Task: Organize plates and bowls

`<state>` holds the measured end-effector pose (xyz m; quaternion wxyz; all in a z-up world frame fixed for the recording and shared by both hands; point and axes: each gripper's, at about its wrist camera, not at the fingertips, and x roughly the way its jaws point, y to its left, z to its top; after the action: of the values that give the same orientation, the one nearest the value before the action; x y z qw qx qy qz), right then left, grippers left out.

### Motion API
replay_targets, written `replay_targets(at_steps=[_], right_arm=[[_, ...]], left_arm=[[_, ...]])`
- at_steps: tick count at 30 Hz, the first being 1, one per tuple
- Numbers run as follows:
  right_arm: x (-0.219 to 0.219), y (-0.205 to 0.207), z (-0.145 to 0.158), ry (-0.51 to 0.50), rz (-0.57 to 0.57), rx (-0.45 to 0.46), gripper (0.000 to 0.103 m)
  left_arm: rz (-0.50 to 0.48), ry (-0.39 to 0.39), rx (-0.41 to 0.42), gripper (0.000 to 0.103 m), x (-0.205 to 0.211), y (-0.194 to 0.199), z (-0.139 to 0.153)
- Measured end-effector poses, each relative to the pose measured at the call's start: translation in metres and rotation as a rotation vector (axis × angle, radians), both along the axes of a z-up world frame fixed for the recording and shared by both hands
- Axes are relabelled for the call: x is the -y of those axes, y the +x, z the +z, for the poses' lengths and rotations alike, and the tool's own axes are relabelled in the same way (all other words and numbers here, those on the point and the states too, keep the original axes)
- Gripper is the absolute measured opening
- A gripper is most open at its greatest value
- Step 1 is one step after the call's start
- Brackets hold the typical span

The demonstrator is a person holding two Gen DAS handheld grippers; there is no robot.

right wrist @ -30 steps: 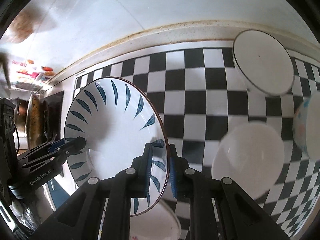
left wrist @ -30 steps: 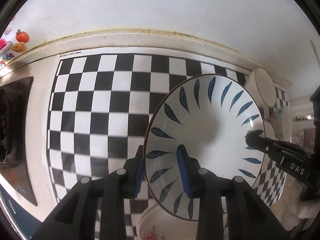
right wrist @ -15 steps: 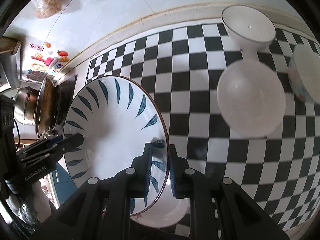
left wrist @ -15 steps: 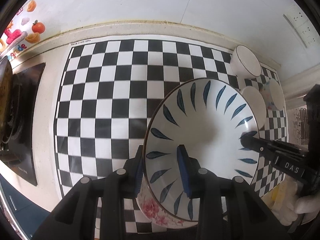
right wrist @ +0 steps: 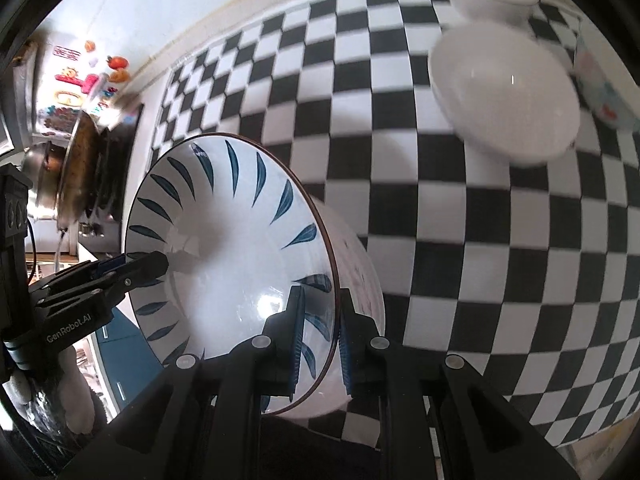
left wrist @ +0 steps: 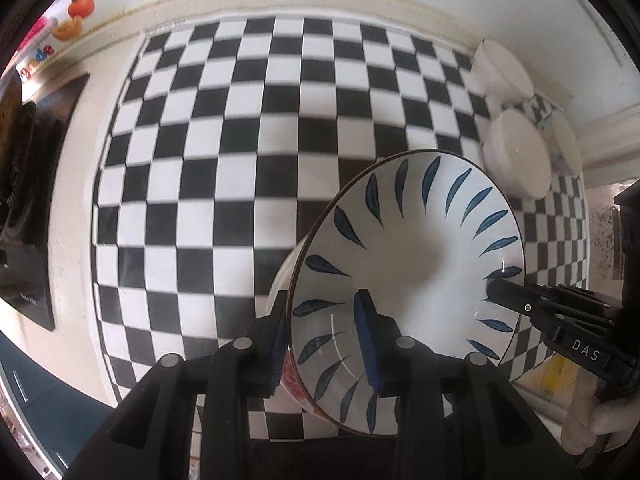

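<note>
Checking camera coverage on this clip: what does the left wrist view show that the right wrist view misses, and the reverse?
Only the left wrist view shows the right gripper side-on and a yellow object at the counter edge.

Only the right wrist view shows the left gripper side-on and a metal pot.

Both show the blue-leaf white plate clamped at opposite rims, the checkered mat, a floral bowl beneath the plate, and plain white bowls.

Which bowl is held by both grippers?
The bowl with blue leaf marks; the left gripper and right gripper clamp its rim. The white bowls stand untouched.
</note>
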<state>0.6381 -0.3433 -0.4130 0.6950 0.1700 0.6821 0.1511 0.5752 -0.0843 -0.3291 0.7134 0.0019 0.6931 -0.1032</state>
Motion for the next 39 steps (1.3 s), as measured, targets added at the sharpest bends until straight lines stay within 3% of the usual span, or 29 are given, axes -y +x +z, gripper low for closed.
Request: replay_targets(at_steps=[9,19,31,34,39], right_arm=[[-0.016,-0.015,-0.036,-0.053,0.037,-0.067,0.017],[-0.023,-0.007,-0.046,-0.081,0.044,-0.101,0.017],[-0.026,-0.001,-0.054,-0.057,0.029,-0.211,0.02],[-0.024,-0.001,-0.056,-0.034,0.018,-0.235,0.026],[-0.029,0.002,-0.049,-0.011,0.024,-0.24,0.052]], left_arm=[[-0.029,0.06,-0.089,0.029,0.004,-0.012,-0.042],[-0.045,0.086,-0.108,0.029,0.014,-0.012,-0.051],[-0.01,0.08,-0.165,0.03,0.011,0.001,-0.058],[0.006,0.086,-0.168,0.03,0.008,-0.002,-0.058],[-0.001,0.113,-0.139,0.03,0.013,-0.001,-0.048]])
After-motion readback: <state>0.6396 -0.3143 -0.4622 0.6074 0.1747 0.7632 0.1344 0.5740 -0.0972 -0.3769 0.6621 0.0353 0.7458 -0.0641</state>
